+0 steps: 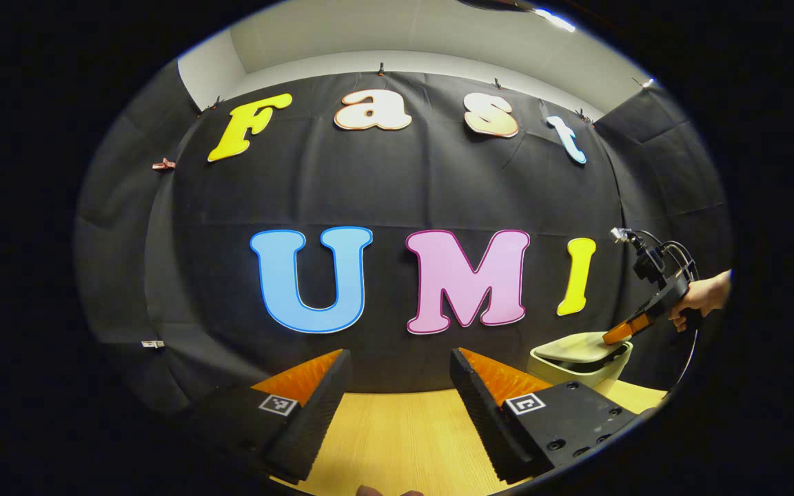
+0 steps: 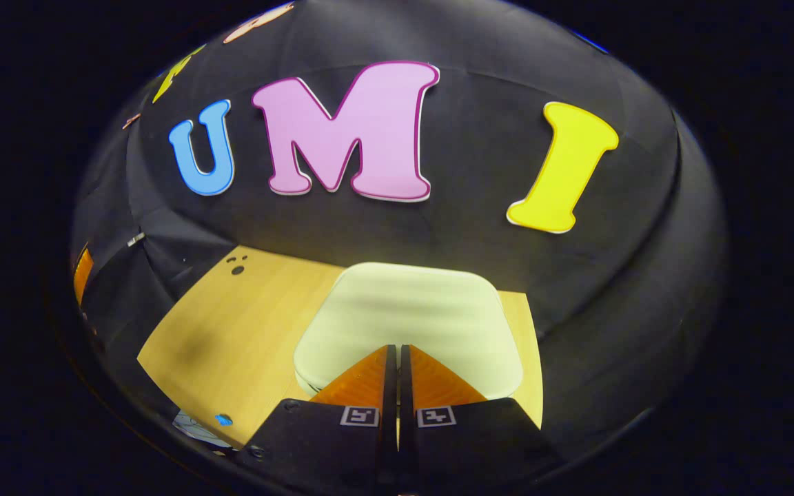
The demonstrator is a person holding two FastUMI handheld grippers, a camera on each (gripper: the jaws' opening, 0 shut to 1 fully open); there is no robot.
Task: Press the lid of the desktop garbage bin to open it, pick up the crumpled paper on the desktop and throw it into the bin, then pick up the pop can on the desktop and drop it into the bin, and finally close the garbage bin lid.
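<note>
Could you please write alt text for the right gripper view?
The right tool, jaws together, points down at the pale lid of the garbage bin. The bin stands on a wooden table before the booth's black cloth wall.

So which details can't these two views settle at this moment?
- Bin contents, both views: the lid covers them.
- Lid contact, right gripper view: the right gripper hides its own touch point.
- Bin body, left gripper view: partly behind the left gripper.
</note>
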